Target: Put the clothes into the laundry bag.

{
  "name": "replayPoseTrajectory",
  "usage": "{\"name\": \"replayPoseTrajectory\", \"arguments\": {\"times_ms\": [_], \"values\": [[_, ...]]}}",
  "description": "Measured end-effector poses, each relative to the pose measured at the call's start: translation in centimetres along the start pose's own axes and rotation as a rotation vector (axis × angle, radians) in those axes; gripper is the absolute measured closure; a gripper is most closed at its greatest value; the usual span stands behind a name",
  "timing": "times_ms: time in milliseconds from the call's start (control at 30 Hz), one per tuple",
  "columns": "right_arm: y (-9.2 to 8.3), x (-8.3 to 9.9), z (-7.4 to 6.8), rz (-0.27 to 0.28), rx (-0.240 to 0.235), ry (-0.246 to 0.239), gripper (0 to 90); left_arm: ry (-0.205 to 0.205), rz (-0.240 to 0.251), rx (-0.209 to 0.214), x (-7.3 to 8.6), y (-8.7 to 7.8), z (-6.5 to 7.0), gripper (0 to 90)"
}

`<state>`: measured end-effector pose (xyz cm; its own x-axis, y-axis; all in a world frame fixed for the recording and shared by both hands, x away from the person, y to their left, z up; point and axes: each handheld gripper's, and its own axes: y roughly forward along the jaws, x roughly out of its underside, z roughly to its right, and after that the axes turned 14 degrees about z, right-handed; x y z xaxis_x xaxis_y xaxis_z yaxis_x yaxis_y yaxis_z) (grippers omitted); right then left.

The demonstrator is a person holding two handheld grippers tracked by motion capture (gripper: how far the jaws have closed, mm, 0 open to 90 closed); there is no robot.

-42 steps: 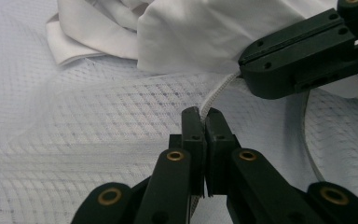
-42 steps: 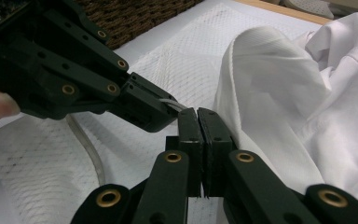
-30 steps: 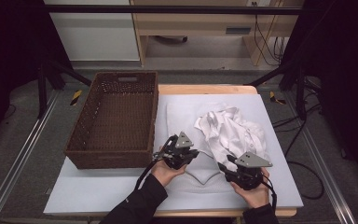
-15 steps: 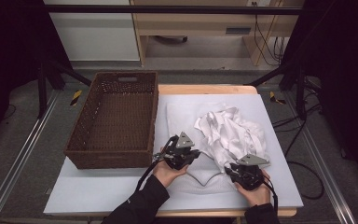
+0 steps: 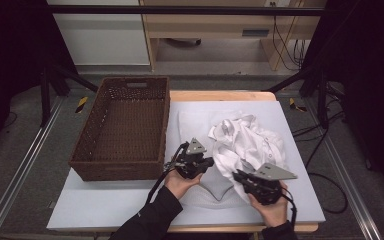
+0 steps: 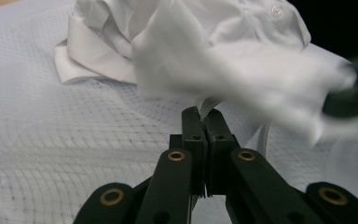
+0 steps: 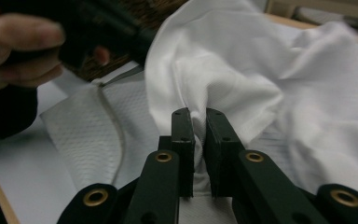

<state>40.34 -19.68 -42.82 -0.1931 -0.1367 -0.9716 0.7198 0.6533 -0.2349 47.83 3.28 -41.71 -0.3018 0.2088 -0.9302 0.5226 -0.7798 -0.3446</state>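
A crumpled white shirt (image 5: pixel 245 140) lies on a flat white waffle-textured cloth (image 5: pixel 196 120) at the middle right of the table. My left gripper (image 5: pixel 209 163) sits at the shirt's near left edge. Its jaws are shut, with a thin edge of the shirt (image 6: pixel 223 60) pinched at the tips of the left gripper (image 6: pixel 204 114). My right gripper (image 5: pixel 238 176) is at the shirt's near edge. Its jaws have just been closing, and the right gripper (image 7: pixel 199 119) now squeezes a fold of the shirt (image 7: pixel 223 74) between its pads. The other hand and its gripper (image 7: pixel 81 28) show at the upper left.
A brown wicker basket (image 5: pixel 121 169) stands to the left of the cloths, with nothing in it. Everything rests on a pale mat (image 5: pixel 105 205) over the wooden table. A cabinet and cables lie beyond the far edge.
The right gripper's jaws have closed on a fold of the shirt's near edge. The left gripper has stayed where it was.
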Motion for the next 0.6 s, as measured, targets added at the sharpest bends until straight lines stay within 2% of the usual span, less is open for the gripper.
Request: {"name": "replayPoseTrajectory", "arguments": {"times_ms": [100, 200, 267, 367, 433, 500, 600], "values": [[2.9, 0.7, -0.9, -0.056, -0.018, -0.02, 83.3, 0.009, 0.014, 0.0, -0.6, -0.2, 0.3, 89.2], [5.6, 1.3, -0.9, -0.101, -0.005, -0.02, 83.1, 0.02, 0.031, 0.002, -1.1, -0.5, 0.7, 89.2], [7.1, 1.6, -0.8, -0.114, 0.022, -0.015, 82.4, 0.016, 0.036, 0.005, -1.0, -0.6, 0.8, 89.2], [8.4, 2.2, -0.4, -0.125, 0.081, -0.009, 79.8, 0.005, 0.035, 0.005, -0.6, -0.8, 0.5, 89.2], [9.1, 2.8, -0.2, -0.138, 0.124, -0.007, 75.0, 0.0, 0.031, 0.006, -0.3, -0.8, 0.3, 89.2], [9.4, 3.4, -0.1, -0.158, 0.127, -0.007, 70.8, -0.006, 0.026, 0.004, 0.1, -0.8, 0.1, 89.2], [8.8, 3.5, 0.1, -0.138, 0.073, 0.017, 62.7, -0.019, 0.03, 0.002, 0.5, -0.9, -0.3, 89.2]]}}
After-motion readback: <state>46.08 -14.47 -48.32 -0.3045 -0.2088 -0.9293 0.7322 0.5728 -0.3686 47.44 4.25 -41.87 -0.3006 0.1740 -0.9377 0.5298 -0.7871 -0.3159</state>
